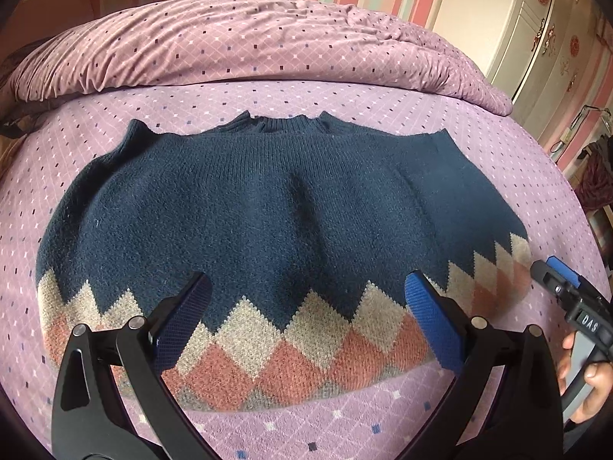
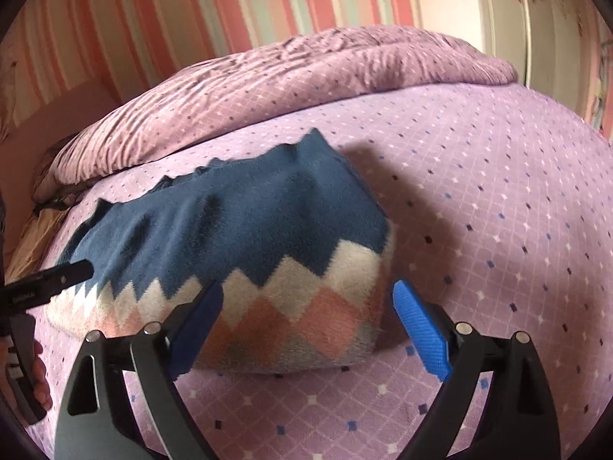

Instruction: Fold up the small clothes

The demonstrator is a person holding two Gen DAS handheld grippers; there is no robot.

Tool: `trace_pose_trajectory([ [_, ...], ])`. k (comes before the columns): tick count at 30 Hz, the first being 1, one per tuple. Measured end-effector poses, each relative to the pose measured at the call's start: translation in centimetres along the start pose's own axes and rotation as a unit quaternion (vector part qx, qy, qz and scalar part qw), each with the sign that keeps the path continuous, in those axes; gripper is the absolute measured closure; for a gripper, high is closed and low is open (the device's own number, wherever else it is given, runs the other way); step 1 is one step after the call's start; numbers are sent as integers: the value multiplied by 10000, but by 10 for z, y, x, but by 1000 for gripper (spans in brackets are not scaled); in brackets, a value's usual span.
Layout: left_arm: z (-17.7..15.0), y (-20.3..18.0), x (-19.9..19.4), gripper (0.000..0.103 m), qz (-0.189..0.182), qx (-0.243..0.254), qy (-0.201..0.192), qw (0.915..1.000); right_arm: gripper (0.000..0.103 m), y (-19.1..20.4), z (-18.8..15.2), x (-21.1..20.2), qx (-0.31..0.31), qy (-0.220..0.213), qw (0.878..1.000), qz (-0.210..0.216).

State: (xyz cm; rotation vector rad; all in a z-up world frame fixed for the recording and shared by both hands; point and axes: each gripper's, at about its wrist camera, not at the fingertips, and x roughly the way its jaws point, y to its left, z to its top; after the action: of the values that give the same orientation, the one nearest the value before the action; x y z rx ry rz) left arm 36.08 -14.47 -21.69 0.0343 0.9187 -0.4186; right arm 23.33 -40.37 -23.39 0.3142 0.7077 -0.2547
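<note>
1. The sweater (image 1: 276, 207) lies flat on the bed (image 1: 383, 92), collar toward the far side and the diamond-patterned hem toward the cameras. It is navy, with beige and salmon diamonds along the hem.
2. A rumpled quilt (image 1: 237, 38) in the same purple print is bunched on the bed beyond the collar.
3. The left hand-held gripper (image 1: 306, 306) is spread wide above the hem. Its fingers sit over the patterned band with nothing between them; contact with the knit cannot be determined.
4. The right hand-held gripper (image 2: 308, 312) is also spread wide and holds nothing. It straddles the sweater's right hem corner (image 2: 345, 326): the left finger overlaps the patterned band, and the right finger is over the bare bed cover just beside the sweater's edge.
5. In the left wrist view, the right hand-held gripper appears at the right edge, just beside the sweater's hem corner, with the person's hand (image 1: 586, 379) on its grip.
6. A striped wall (image 2: 230, 0) and a cream wardrobe (image 1: 536, 38) stand behind the bed.
</note>
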Motion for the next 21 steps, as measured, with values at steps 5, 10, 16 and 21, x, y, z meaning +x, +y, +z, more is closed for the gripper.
trace_pose_trajectory([
  [5, -5, -4, 7, 3, 75, 121, 65, 9999, 12, -30, -6, 5, 647, 192, 9974, 267],
  [10, -7, -2, 10, 3, 29, 88, 104, 9999, 27, -63, -20, 15, 1395, 576, 9859, 728],
  [16, -9, -6, 13, 3, 66, 186, 120, 9997, 44, -70, -44, 36, 2181, 1094, 9604, 1342],
  [21, -11, -3, 12, 3, 10, 102, 144, 9998, 49, -73, -55, 55, 2907, 1065, 9369, 1624],
])
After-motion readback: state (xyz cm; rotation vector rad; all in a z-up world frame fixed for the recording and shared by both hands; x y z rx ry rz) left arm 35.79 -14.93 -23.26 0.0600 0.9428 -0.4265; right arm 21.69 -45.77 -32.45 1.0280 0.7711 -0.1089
